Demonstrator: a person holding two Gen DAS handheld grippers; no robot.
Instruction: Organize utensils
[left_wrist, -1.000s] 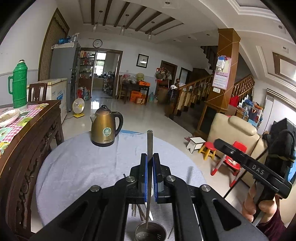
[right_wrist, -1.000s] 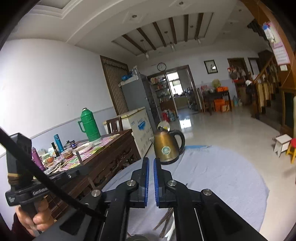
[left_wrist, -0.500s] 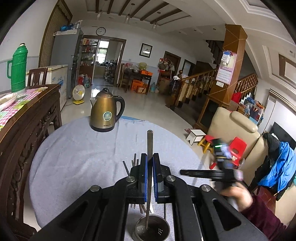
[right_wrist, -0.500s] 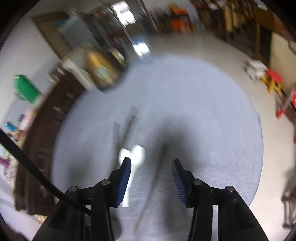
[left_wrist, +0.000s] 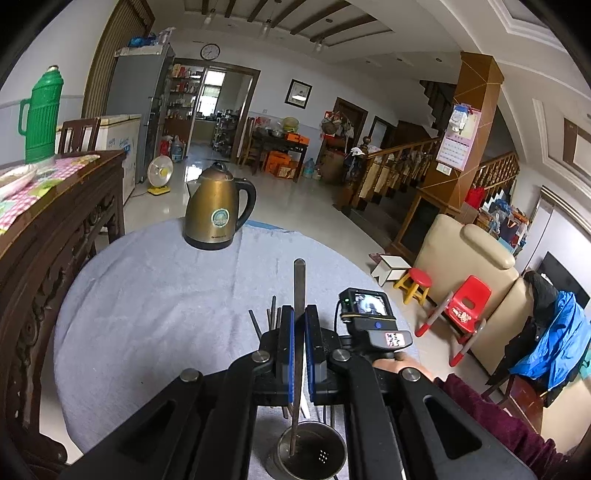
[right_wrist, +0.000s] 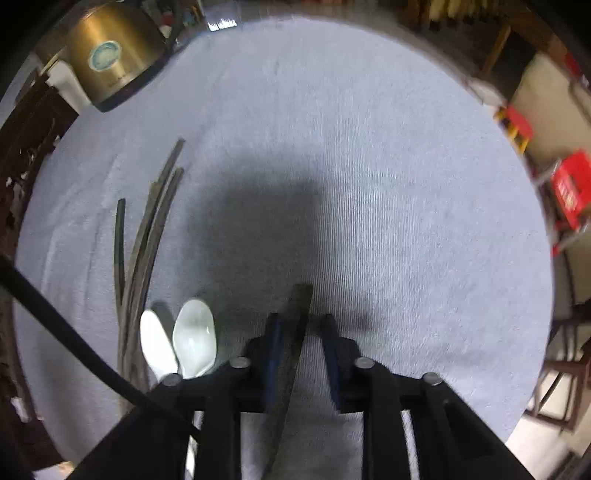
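Observation:
My left gripper (left_wrist: 298, 317) is shut on a dark chopstick (left_wrist: 299, 291). It holds the stick upright, its lower end inside a round metal holder (left_wrist: 310, 456) on the table. My right gripper (right_wrist: 301, 325) is open and low over the grey tablecloth (right_wrist: 369, 166). A single dark chopstick (right_wrist: 293, 347) lies between its jaws, close to the left one. Several more dark chopsticks (right_wrist: 147, 229) lie to the left. Two white ceramic spoons (right_wrist: 194, 338) lie beside them. The right view is blurred.
A brass electric kettle (left_wrist: 216, 208) stands at the far side of the round table and also shows in the right wrist view (right_wrist: 107, 55). A dark wooden sideboard (left_wrist: 55, 221) stands along the left. Red child chairs (left_wrist: 465, 310) and a sofa are beyond the right edge.
My right gripper has swung down from facing the room to facing the table, opened, and come low over a lone chopstick. My left gripper has tilted slightly, still gripping its chopstick.

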